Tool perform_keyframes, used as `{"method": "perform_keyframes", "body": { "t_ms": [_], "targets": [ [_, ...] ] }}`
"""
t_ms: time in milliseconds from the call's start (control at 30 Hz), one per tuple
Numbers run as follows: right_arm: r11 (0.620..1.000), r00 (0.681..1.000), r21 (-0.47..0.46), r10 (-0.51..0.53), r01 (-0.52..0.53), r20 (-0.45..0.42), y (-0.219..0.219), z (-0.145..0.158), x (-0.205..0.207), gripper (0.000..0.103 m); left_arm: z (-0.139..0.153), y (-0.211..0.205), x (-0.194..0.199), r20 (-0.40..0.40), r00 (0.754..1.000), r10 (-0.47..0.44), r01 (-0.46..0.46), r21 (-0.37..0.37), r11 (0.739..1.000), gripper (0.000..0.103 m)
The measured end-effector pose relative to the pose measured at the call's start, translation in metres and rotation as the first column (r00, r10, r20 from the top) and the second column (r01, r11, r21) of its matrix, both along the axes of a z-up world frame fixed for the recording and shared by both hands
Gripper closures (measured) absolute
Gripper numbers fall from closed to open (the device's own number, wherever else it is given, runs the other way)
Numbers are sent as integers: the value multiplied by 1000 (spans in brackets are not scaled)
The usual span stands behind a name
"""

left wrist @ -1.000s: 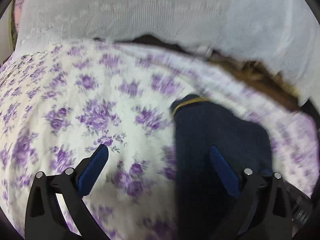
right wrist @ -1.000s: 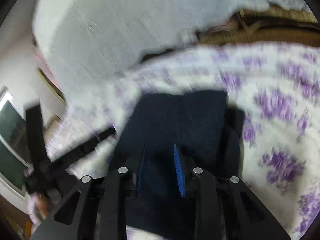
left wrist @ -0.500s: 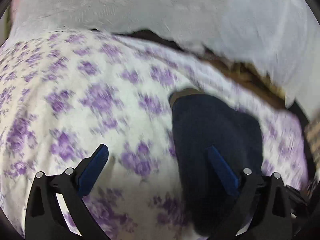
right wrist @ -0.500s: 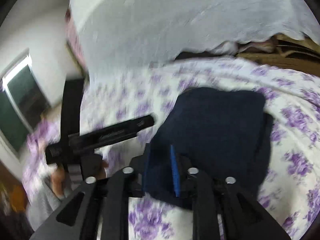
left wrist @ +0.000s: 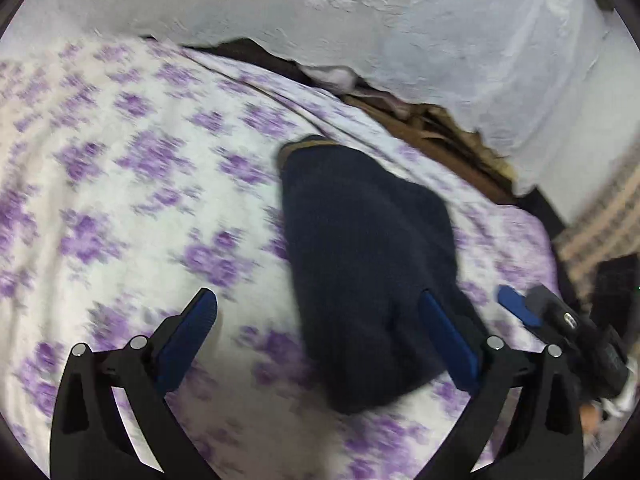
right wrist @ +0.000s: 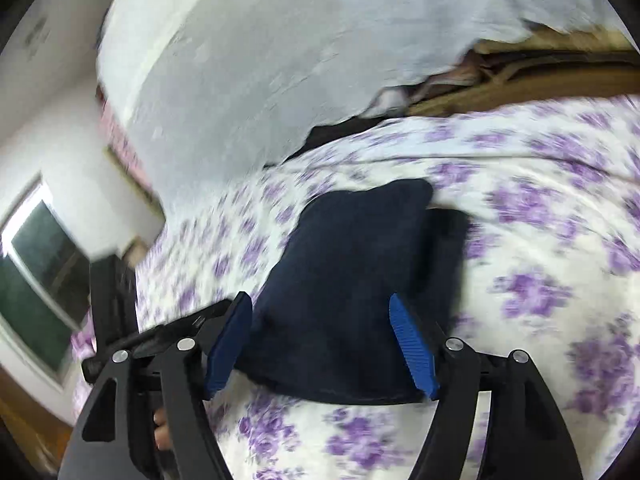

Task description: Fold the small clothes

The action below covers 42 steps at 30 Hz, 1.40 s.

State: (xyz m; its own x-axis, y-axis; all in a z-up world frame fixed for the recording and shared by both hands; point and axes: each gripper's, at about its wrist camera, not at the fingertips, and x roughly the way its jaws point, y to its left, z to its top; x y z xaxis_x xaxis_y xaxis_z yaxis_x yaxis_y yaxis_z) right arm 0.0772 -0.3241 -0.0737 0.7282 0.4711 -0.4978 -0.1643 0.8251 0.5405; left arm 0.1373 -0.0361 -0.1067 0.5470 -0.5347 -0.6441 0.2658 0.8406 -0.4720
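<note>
A folded navy garment (left wrist: 368, 248) with a tan trim at its far end lies on the purple-flowered bed sheet (left wrist: 140, 184). My left gripper (left wrist: 316, 300) is open wide just above the sheet. Its right finger overlaps the garment's near edge, and nothing is pinched. In the right wrist view the same garment (right wrist: 360, 248) lies between and beyond the jaws of my right gripper (right wrist: 319, 300). Those jaws are opening and the pads stand clear of the cloth. The right gripper's blue pad (left wrist: 516, 304) shows at the right edge of the left wrist view.
A white lace cloth (left wrist: 360, 8) hangs over the far side of the bed, with brown bedding (left wrist: 452, 136) beneath it. A window (right wrist: 36, 272) and a white wall are at the left. The other gripper's black frame (right wrist: 160, 336) crosses the lower left.
My right gripper's jaws have spread from nearly shut on the navy garment to wide apart, and it has drawn back. The left gripper stayed open and swung, which brought the right gripper into its view.
</note>
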Motion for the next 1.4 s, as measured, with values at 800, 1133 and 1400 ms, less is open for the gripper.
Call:
{"method": "perform_keyframes", "body": {
  "t_ms": [800, 1133, 1400],
  "targets": [
    [985, 980, 171, 0, 35, -197, -32, -65, 69, 30, -34, -46, 48, -151, 981, -125, 116, -67, 991, 5],
    [993, 989, 117, 26, -9, -148, -14, -63, 101, 31, -35, -64, 51, -116, 982, -146, 149, 18, 989, 5],
    [1000, 993, 29, 6, -3, -122, -5, -59, 95, 42, -34, -71, 48, -79, 987, -142, 148, 67, 987, 8]
  ]
}}
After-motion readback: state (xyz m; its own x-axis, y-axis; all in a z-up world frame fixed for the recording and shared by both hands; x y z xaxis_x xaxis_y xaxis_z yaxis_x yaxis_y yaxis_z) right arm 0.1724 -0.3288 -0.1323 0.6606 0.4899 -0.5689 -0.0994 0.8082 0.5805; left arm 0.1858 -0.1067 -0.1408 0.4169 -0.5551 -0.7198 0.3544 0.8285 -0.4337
